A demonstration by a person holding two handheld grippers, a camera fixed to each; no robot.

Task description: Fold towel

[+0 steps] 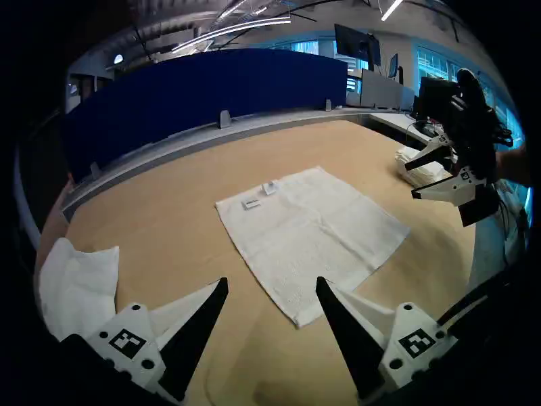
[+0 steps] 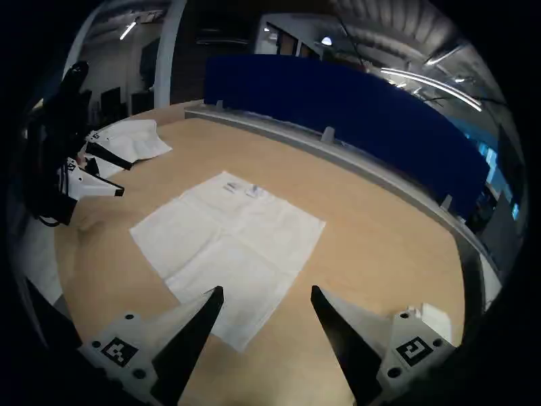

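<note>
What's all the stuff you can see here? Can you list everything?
Spread towel: one, white, flat in the table's middle.
Tags: two, white, at the spread towel's far edge.
Loose towel: one, white, table's left end in the left gripper view.
Towel pile: one, white, table's right end.
Table: one, tan.
Partition: one, dark blue, behind the table.
Monitors: at least two, black, background.
Left hand-held gripper: one, white with black fingers, open.
Right hand-held gripper: one, same colours, open.
</note>
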